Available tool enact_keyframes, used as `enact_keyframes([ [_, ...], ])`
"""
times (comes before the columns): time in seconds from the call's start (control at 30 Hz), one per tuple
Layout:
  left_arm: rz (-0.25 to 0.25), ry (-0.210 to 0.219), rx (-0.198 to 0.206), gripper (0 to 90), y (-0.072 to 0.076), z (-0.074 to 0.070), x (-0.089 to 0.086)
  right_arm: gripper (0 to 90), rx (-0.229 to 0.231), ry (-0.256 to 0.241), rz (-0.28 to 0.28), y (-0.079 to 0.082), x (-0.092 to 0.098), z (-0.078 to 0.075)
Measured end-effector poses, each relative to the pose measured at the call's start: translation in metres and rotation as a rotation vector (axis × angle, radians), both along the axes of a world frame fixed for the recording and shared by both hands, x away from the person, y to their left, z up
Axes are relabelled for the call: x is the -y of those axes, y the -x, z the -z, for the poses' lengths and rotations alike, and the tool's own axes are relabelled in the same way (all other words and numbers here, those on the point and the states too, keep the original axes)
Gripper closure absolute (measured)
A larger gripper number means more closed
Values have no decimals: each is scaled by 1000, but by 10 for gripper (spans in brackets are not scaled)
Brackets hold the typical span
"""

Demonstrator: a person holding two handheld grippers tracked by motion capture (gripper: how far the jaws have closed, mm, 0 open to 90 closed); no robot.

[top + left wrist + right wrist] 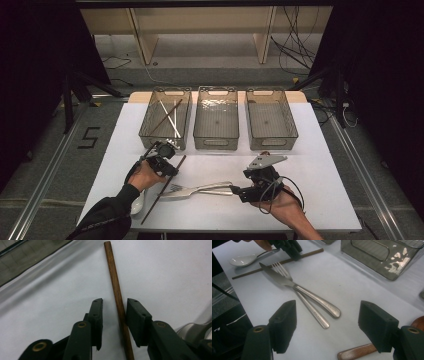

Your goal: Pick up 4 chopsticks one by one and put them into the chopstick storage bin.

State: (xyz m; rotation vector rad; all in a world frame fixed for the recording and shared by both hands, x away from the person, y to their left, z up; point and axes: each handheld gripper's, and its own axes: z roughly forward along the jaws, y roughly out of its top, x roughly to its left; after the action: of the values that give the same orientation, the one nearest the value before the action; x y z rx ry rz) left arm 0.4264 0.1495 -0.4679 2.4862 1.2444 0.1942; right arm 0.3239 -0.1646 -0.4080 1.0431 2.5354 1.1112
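A brown chopstick (165, 187) lies slantwise on the white table (310, 150). My left gripper (162, 161) is low over its upper part. In the left gripper view the chopstick (115, 282) runs between the open jaws of the left gripper (114, 315), close to the right-hand pad (135, 315). A steel knife (287, 281) and fork (310, 307) lie crossed in the table's middle. My right gripper (327, 323) stands wide open just short of their handle ends, and it sits to their right in the high view (236, 191).
Three clear bins stand in a row at the back. The left bin (150, 131) holds a brown and a white chopstick; the middle bin (216, 142) and the right bin (272, 142) look bare. A white spoon (137, 202) lies front left. A wooden handle (355, 352) lies under my right gripper.
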Motion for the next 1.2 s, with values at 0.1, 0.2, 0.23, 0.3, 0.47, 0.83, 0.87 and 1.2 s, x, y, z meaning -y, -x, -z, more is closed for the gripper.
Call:
enact_keyframes([
  [0.1, 3, -6, -1, 703, 0, 0, 0, 319, -1, -1, 2, 0, 0, 0],
  [0.2, 6, -7, -14, 743, 0, -1, -1, 319, -1, 0, 3, 0, 0, 0],
  [0.23, 5, -5, -17, 747, 0, -1, -1, 319, -1, 0, 2, 0, 0, 0],
  [0.3, 2, -4, -26, 758, 0, -1, -1, 319, -1, 0, 1, 0, 0, 0],
  [0.47, 2, 3, -44, 738, 0, -1, -2, 320, 0, 1, 2, 0, 0, 0],
  [0.83, 23, -17, -47, 808, 2, -2, 0, 321, 1, 1, 2, 0, 1, -1],
  [0.87, 19, -11, -48, 812, 2, -2, 0, 321, 0, 1, 4, 0, 1, -1],
  [1.2, 0, 24, -73, 833, 0, -2, -3, 322, 3, 3, -1, 0, 0, -1],
])
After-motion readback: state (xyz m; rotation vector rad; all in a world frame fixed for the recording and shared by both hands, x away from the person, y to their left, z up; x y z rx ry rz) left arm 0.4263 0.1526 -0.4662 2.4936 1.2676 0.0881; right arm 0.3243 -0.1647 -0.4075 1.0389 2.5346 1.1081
